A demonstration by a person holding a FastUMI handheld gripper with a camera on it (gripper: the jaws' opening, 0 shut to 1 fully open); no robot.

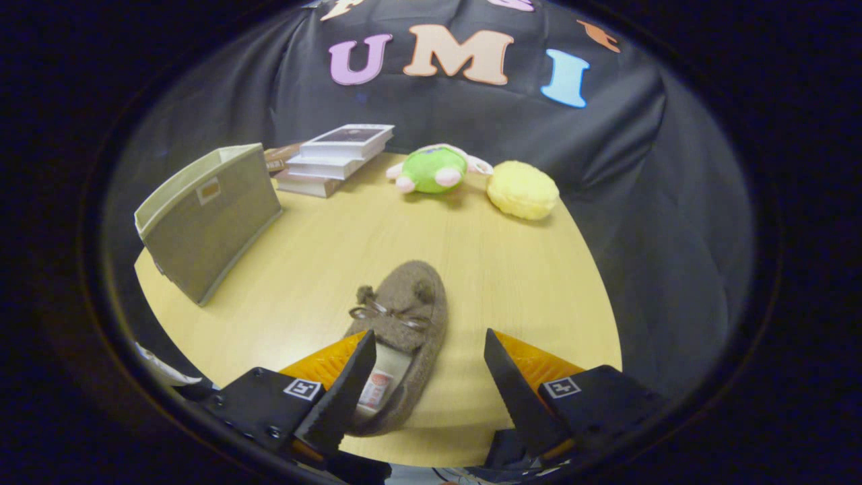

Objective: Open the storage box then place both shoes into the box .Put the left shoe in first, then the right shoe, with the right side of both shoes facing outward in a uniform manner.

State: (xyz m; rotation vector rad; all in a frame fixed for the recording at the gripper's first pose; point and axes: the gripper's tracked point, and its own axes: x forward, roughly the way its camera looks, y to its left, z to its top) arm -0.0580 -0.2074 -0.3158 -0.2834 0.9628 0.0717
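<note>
The hand-held gripper [429,350] hangs with fingers spread, grasping nothing. One slipper [403,337] lies on the worktop [323,269], its heel between the fingers. The storage box [205,215] stands open well beyond, leftward; packing this shoe seemingly remains undone.

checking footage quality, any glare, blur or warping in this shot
Gripper view: strong fisheye bending of the table edge; soft even light, a faint shadow beside the slipper; no harsh glare; storage box and plush toys look slightly soft; open gripper fingers straddle the slipper's heel.
</note>
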